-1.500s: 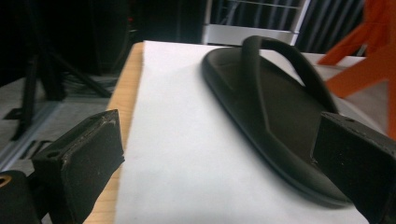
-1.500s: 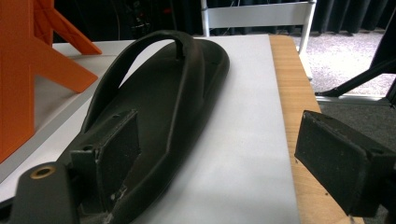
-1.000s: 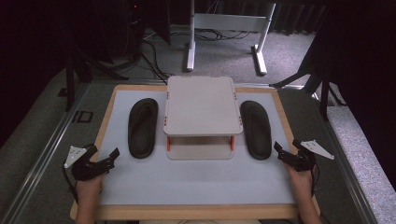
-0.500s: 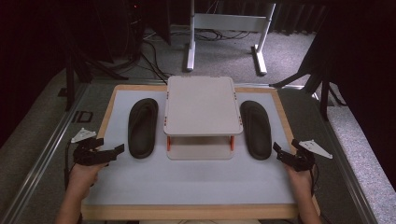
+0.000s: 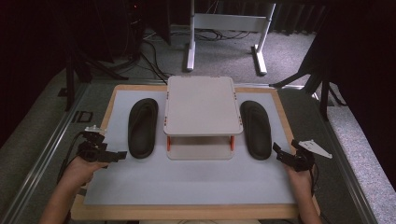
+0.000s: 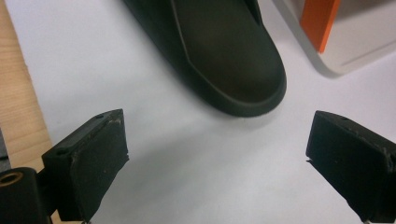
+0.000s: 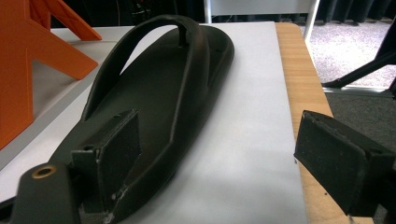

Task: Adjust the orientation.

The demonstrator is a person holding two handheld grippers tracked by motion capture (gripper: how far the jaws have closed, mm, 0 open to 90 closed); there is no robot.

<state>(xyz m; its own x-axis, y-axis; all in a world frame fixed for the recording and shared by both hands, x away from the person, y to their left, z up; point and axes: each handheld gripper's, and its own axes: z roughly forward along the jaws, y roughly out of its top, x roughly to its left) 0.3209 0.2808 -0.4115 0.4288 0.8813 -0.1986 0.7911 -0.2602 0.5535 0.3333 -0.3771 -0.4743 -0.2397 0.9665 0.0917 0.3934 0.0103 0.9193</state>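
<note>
Two dark sandals are laid flat on the white mat, one each side of a small two-tier rack w/ orange posts. The left sandal sits at approx. 9 o'clock of the rack, the right sandal at 3 o'clock; both are just beside it, neither is on a shelf.

The left gripper is held near the mat's left edge, at about 7 o'clock of the left sandal, jaws spread wide w/ nothing between them. In the left gripper view the sandal's rounded end lies ahead of the open jaws, not touched.

The right gripper is held at about 5 o'clock of the right sandal, jaws likewise spread. In the right gripper view the sandal is seen close to the inner jaw; contact can't be told.

Judged from this: nothing has been gripped or shelved yet. Work looks to be at the approach stage; grasping, lifting and placing of both sandals are left, if the rack is the goal.
</note>
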